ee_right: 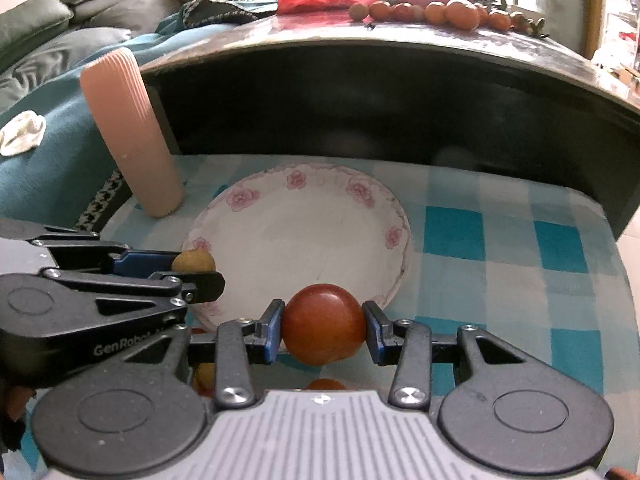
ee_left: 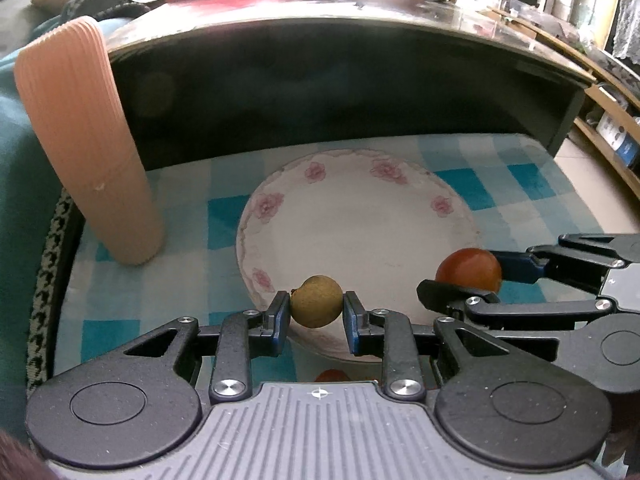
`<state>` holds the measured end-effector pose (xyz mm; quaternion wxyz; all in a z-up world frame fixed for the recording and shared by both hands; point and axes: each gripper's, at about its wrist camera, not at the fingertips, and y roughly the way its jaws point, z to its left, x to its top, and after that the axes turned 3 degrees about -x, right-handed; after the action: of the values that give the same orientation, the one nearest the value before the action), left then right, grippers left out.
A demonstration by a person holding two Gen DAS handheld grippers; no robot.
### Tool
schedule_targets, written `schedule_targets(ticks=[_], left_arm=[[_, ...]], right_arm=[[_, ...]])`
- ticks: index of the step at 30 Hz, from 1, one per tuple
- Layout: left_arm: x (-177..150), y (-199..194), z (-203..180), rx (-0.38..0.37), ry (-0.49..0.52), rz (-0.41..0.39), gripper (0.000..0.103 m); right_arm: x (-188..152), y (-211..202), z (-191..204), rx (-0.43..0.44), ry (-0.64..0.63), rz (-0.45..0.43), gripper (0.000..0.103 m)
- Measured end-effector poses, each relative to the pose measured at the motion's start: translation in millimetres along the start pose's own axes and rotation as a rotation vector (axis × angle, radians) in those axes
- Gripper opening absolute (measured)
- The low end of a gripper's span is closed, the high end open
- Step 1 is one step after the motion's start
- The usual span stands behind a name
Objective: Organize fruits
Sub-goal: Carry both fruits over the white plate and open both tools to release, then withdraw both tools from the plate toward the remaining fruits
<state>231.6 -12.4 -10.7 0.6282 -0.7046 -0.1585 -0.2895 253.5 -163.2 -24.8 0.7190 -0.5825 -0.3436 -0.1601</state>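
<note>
Two hand-held grippers clamped on fruit: left on longan, right on tomato

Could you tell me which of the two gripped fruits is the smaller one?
The yellow-brown longan in the left gripper; the right gripper holds a larger red tomato.

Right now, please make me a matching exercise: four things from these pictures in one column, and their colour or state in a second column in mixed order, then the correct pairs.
Column 1:
1. left hand-held gripper
2. right hand-held gripper
3. plate
4. ribbed tube

Column 2:
A. white with pink flowers, nothing resting inside
B. shut on the red fruit
C. peach-coloured, standing tilted beside the plate
D. shut on the small brown-green fruit

Pairs: 1-D, 2-B, 3-A, 4-C
</note>
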Motion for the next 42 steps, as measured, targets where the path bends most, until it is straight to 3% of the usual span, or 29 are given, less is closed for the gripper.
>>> schedule_targets(ticks=[13, 27, 42], left_arm=[[2, 3, 1, 0.018, 0.003, -0.007, 0.039], [7, -11, 3, 0.007, -0.021, -0.045, 0.058], [-2, -23, -5, -0.01, 0.025, -0.045, 0.06]], right_arm=[[3, 16, 3, 0.004, -0.048, -0.012, 0.056], [5, 17, 0, -0.021, -0.024, -0.02, 0.057], [12, -2, -7, -0.024, 0.013, -0.078, 0.061]])
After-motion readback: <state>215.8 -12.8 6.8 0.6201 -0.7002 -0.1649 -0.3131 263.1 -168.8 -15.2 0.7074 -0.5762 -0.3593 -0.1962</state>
